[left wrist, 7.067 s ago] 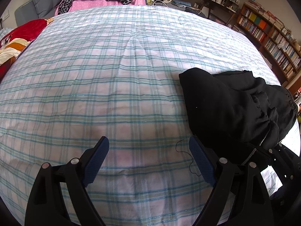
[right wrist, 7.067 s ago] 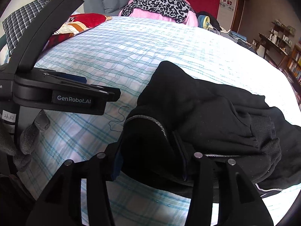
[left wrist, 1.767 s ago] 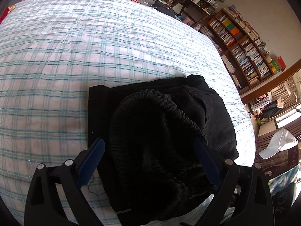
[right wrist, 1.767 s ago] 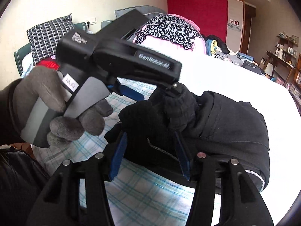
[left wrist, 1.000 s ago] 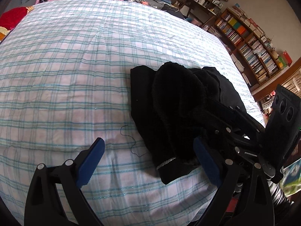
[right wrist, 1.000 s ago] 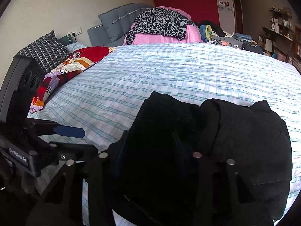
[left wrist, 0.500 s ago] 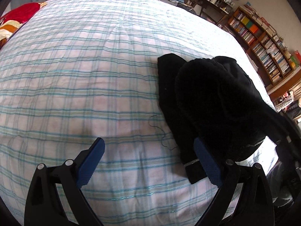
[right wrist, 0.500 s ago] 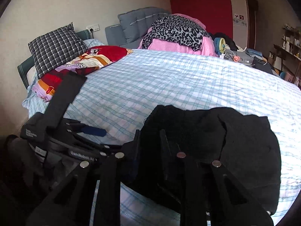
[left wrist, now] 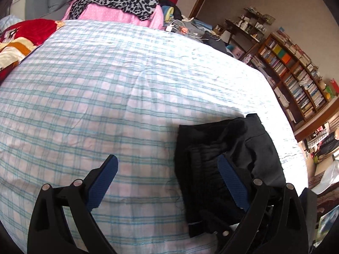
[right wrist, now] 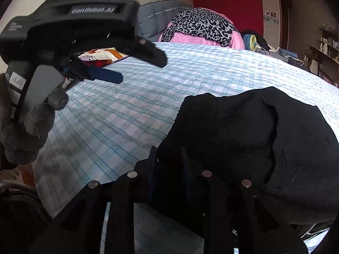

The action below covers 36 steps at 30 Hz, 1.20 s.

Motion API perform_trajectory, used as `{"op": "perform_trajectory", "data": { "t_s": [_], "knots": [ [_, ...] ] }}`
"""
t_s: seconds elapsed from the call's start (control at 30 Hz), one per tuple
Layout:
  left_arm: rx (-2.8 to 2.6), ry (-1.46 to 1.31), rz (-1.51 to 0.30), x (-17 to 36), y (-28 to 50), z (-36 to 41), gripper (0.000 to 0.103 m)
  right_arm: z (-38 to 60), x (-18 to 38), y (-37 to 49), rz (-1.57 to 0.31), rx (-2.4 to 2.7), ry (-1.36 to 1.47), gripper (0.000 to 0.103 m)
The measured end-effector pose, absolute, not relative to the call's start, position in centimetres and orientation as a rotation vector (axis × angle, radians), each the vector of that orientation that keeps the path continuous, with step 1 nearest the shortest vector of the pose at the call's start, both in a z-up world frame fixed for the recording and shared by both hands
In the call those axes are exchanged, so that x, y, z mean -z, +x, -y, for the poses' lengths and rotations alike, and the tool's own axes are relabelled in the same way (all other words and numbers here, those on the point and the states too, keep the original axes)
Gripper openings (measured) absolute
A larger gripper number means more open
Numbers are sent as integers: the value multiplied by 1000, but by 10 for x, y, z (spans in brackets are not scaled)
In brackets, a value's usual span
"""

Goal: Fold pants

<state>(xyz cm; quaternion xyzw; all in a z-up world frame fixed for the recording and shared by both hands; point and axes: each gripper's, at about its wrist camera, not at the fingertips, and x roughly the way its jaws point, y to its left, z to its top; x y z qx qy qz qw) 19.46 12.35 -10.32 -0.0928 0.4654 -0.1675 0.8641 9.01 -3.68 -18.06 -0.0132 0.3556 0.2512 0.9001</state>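
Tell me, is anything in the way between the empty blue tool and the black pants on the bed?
Nothing visible is. The left tool hangs open over bare checked sheet, and the black pants lie right beside it.

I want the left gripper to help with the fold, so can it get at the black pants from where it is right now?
Probably yes. The left gripper is open and empty above the bed, with the black pants just beside its right finger; nothing lies between.
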Motion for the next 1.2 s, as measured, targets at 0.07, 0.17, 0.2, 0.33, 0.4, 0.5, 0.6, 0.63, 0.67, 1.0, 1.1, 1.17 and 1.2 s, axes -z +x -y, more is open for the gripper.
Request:
{"op": "perform_trajectory", "data": {
  "t_s": [0.07, 0.17, 0.2, 0.33, 0.4, 0.5, 0.6, 0.63, 0.67, 1.0, 1.1, 1.17, 1.2],
  "knots": [
    [411, -184, -964, 96, 197, -98, 94, 41, 173, 83, -727, -533, -24, 38],
    [461, -174, -994, 101, 206, -70, 94, 62, 151, 61, -691, -525, 5, 50],
    [470, -177, -1014, 106, 208, -64, 94, 71, 145, 52, -685, -521, 10, 51],
    [492, -141, -1058, 122, 203, -44, 94, 124, 131, 28, -672, -392, 46, 51],
    [511, -99, -1059, 127, 196, -33, 94, 157, 127, 28, -669, -274, 93, 51],
    [512, -14, -1079, 141, 186, -20, 94, 198, 131, 34, -664, -143, 146, 51],
    [475, 40, -1136, 170, 181, -22, 95, 224, 147, 47, -702, -78, 161, 51],
    [473, 34, -1150, 179, 180, -25, 95, 229, 156, 51, -731, -64, 159, 51],
    [481, 17, -1161, 187, 178, -32, 95, 233, 166, 53, -762, -63, 159, 51],
    [532, 67, -1087, 201, 160, -39, 97, 231, 204, 48, -859, -38, 88, 51],
    [509, 90, -1060, 195, 157, -36, 96, 239, 170, 52, -816, -53, 169, 51],
    [502, 62, -1076, 196, 160, -38, 96, 241, 144, 59, -752, -61, 165, 51],
    [500, 41, -1085, 196, 160, -40, 96, 240, 134, 67, -733, -65, 159, 51]
  ]
}}
